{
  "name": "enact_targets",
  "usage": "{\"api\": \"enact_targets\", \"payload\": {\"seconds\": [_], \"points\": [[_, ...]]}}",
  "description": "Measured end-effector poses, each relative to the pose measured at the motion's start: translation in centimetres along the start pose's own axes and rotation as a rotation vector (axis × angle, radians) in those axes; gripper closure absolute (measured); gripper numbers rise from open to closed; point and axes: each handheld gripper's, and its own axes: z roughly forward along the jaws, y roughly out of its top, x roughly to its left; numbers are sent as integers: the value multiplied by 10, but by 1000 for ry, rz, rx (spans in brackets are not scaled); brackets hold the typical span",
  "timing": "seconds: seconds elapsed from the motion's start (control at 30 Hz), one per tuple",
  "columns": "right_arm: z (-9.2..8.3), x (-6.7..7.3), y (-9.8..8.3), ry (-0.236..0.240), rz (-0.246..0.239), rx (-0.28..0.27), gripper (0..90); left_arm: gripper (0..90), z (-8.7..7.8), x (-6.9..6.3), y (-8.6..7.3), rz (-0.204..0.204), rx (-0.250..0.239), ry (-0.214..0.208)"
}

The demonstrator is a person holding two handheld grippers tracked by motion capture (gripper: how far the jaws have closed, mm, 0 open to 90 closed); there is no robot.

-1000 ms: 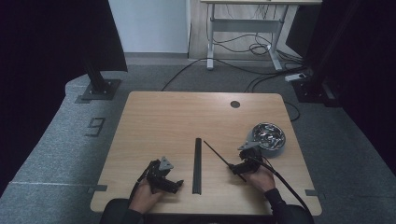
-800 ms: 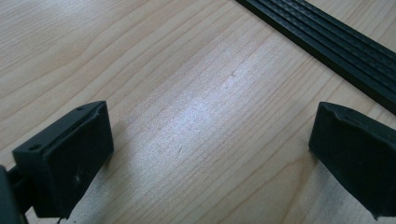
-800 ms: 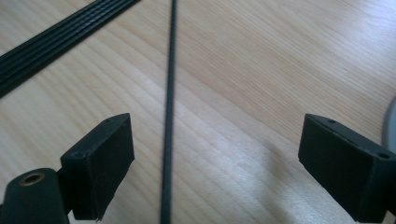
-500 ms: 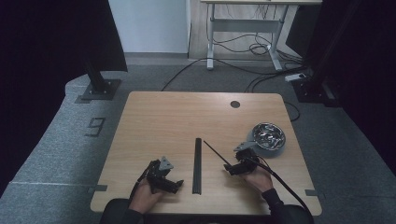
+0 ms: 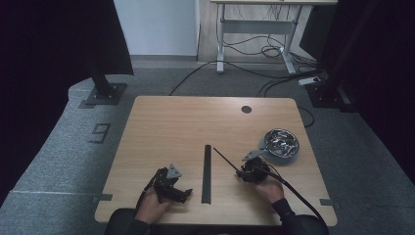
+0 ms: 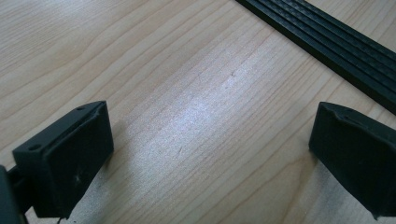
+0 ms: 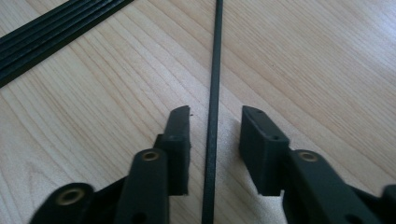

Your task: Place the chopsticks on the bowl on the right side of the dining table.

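A thin black rod (image 5: 226, 159) (image 7: 215, 88) lies slanted on the wooden table (image 5: 186, 127), right of a flat black ribbed strip (image 5: 207, 174) (image 7: 46, 32) (image 6: 327, 42). My right gripper (image 5: 241, 171) (image 7: 215, 123) sits low at the rod's near end. Its jaws have just been closing, and the rod runs between them with a small gap on each side. My left gripper (image 5: 185, 194) (image 6: 210, 140) rests near the front edge, left of the strip, open wide over bare wood.
A shiny metal bowl (image 5: 280, 143) with several small metal pieces stands at the right of the table, just beyond my right hand. A round cable hole (image 5: 246, 109) is at the far right. Cables trail from both grippers.
The right hand has edged slightly left toward the rod's near end. The left hand and gripper have stayed put.
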Motion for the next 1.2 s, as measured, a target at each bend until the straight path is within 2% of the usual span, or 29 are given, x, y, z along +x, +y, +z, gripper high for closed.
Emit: {"api": "enact_targets", "payload": {"seconds": [0.13, 0.47, 0.7, 0.97, 1.2], "points": [[-1, 1, 0, -1, 3, 1, 740, 0, 0, 0, 0, 0, 0, 1], [-1, 1, 0, 12, 22, 7, 851, 0, 0, 0, 0, -1, 0, 1], [-1, 0, 0, 24, 46, 7, 856, 0, 0, 0, 0, -1, 0, 0], [-2, -2, 0, 18, 46, 11, 856, 0, 0, 0, 0, 0, 0, 1], [-11, -3, 2, 19, 47, -24, 857, 0, 0, 0, 0, 0, 0, 1]]}}
